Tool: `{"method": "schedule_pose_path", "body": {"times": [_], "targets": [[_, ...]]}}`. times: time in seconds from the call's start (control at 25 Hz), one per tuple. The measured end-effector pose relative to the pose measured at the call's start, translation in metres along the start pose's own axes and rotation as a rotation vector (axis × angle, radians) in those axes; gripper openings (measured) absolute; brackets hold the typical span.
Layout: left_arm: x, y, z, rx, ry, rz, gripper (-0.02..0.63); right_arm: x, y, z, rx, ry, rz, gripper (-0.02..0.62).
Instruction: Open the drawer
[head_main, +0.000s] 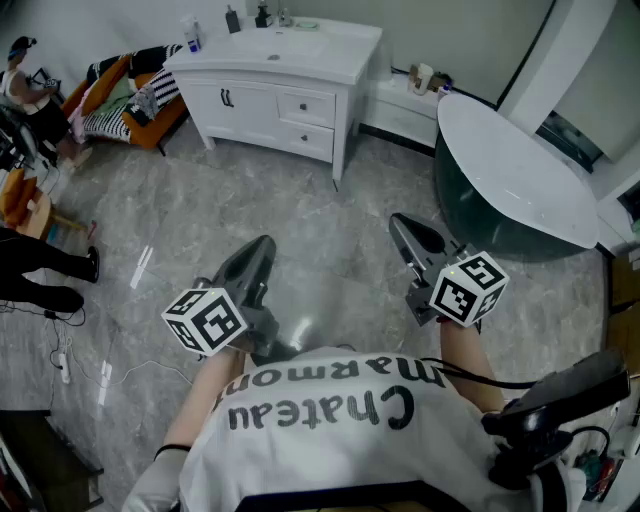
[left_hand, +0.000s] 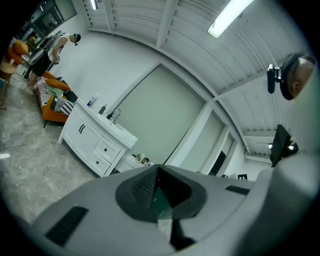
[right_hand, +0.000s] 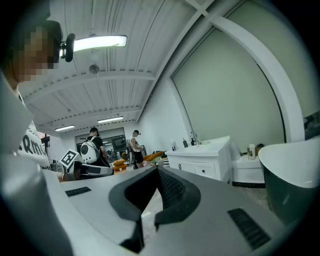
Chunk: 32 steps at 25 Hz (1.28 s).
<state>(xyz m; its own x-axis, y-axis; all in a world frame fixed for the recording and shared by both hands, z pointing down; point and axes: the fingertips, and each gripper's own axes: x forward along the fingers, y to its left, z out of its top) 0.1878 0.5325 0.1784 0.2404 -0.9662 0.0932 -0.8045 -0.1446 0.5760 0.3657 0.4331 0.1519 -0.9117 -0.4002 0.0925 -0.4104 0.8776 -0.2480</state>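
A white vanity cabinet (head_main: 275, 90) stands across the marble floor at the top of the head view. It has two small drawers, one above the other, on its right side: the upper drawer (head_main: 306, 106) and the lower drawer (head_main: 302, 139), both closed. The cabinet (left_hand: 95, 140) also shows at the left of the left gripper view, and the cabinet (right_hand: 202, 162) shows at middle right in the right gripper view. My left gripper (head_main: 262, 245) and right gripper (head_main: 400, 222) are held close to my body, far from the cabinet. Both point level toward it, jaws together and empty.
A white-rimmed dark green bathtub (head_main: 510, 170) stands at the right. An orange sofa (head_main: 120, 100) piled with clothes sits left of the cabinet. People stand at the left edge (head_main: 30, 90). Cables (head_main: 60, 360) lie on the floor at lower left.
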Motion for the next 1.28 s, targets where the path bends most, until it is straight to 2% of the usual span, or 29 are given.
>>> {"method": "schedule_pose_path", "body": {"times": [0.4, 0.64, 0.76, 0.88, 1.04, 1.28], "targets": [[-0.002, -0.001, -0.005, 0.007, -0.019, -0.001, 0.008, 0.000, 0.000, -0.004, 0.019, -0.002, 0.022, 0.003], [-0.006, -0.001, -0.002, 0.090, -0.080, -0.002, 0.008, 0.003, -0.004, -0.006, 0.031, -0.042, 0.052, 0.003], [-0.001, 0.009, 0.001, 0.109, -0.105, -0.039, 0.008, 0.012, -0.009, -0.011, 0.004, -0.043, 0.050, 0.003], [0.013, 0.046, 0.035, 0.110, -0.066, -0.063, 0.008, 0.054, -0.016, -0.004, 0.017, -0.022, -0.012, 0.003], [0.040, 0.091, 0.077, 0.155, 0.003, -0.077, 0.008, 0.106, -0.028, 0.015, 0.082, -0.041, -0.069, 0.003], [0.078, 0.146, 0.132, 0.195, 0.065, -0.168, 0.008, 0.177, -0.039, 0.027, 0.108, -0.077, -0.157, 0.003]]}}
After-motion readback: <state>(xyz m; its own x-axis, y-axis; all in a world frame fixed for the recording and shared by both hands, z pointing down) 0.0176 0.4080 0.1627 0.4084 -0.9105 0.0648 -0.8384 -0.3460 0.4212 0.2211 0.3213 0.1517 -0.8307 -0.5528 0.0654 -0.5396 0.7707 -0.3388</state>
